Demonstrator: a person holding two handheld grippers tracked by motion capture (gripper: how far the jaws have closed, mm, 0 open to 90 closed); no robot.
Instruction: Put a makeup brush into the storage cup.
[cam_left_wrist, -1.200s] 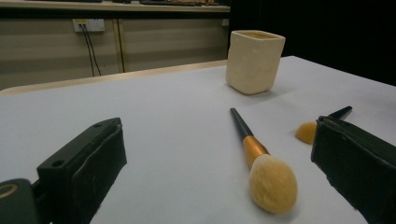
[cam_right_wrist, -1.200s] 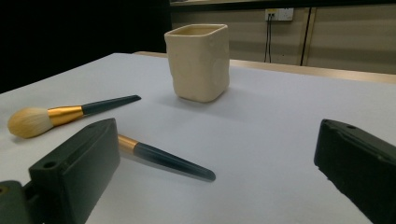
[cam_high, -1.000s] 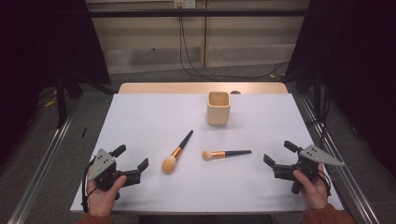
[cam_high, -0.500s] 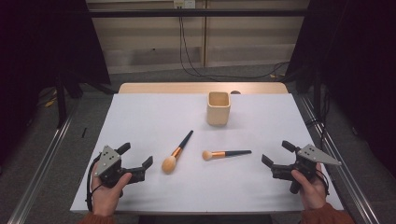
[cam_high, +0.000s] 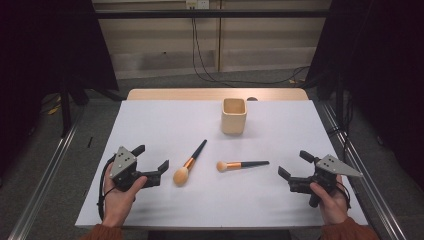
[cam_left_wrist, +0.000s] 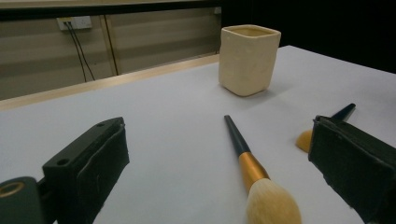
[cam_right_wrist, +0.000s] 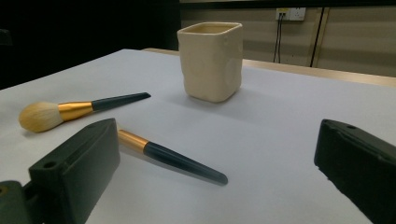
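Observation:
Two makeup brushes with dark handles and gold ferrules lie on the white table (cam_high: 165, 120). The larger brush (cam_high: 192, 159) lies at an angle, its tan head nearest me. The smaller brush (cam_high: 245, 164) lies crosswise to its right. A cream square cup (cam_high: 234, 115) stands upright behind them. My left gripper (cam_high: 151, 156) is open just left of the larger brush's head. In the left gripper view the larger brush (cam_left_wrist: 247, 163) lies between the jaws. My right gripper (cam_high: 293, 163) is open, right of the smaller brush's handle tip. The smaller brush (cam_right_wrist: 177, 161) has its head hidden behind a jaw.
The wooden back edge of the table (cam_high: 215, 94) runs behind the cup. Cables (cam_high: 200, 60) hang down the back wall to the floor. Metal rails (cam_high: 45, 180) flank the table on both sides. Bare table surface stretches between the brushes and the front edge.
My left gripper has shifted a little right and forward, closer to the larger brush's head. The right gripper has barely moved. The brushes and cup lie as before.

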